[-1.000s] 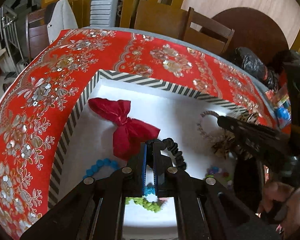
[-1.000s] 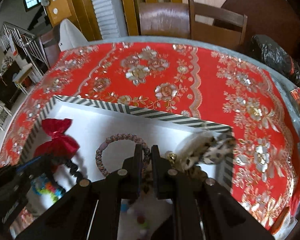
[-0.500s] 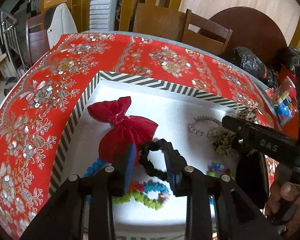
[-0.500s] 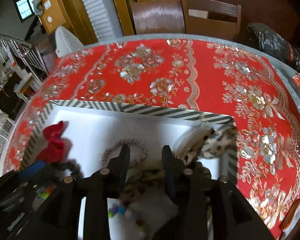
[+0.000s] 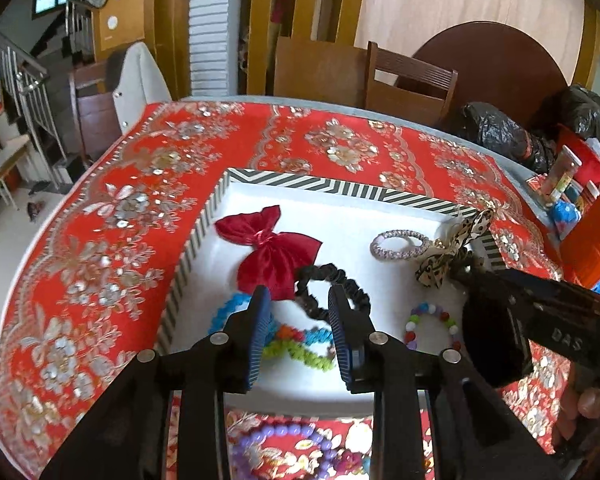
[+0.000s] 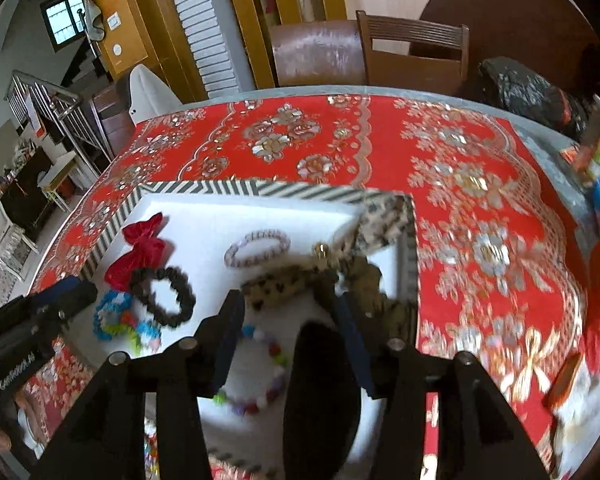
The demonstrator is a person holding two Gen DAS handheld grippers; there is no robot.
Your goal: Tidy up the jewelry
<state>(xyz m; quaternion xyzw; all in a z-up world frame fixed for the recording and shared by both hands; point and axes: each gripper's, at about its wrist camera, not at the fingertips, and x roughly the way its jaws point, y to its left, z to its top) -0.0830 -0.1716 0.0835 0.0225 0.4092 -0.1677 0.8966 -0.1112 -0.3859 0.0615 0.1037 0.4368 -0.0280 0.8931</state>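
A white tray with a striped rim lies on the red tablecloth. In it are a red bow, a black scrunchie, a pink braided band, a leopard-print bow, a colourful bead bracelet and bright coil ties. My left gripper is open and empty above the scrunchie. My right gripper is open and empty just above the leopard bow.
A purple bead bracelet lies on the cloth in front of the tray. Black bags and small packages sit at the table's right edge. Chairs stand behind the table.
Both grippers opened and drew back and up. The left one let go of the black scrunchie, the right one let go of the leopard bow; both now lie in the tray.
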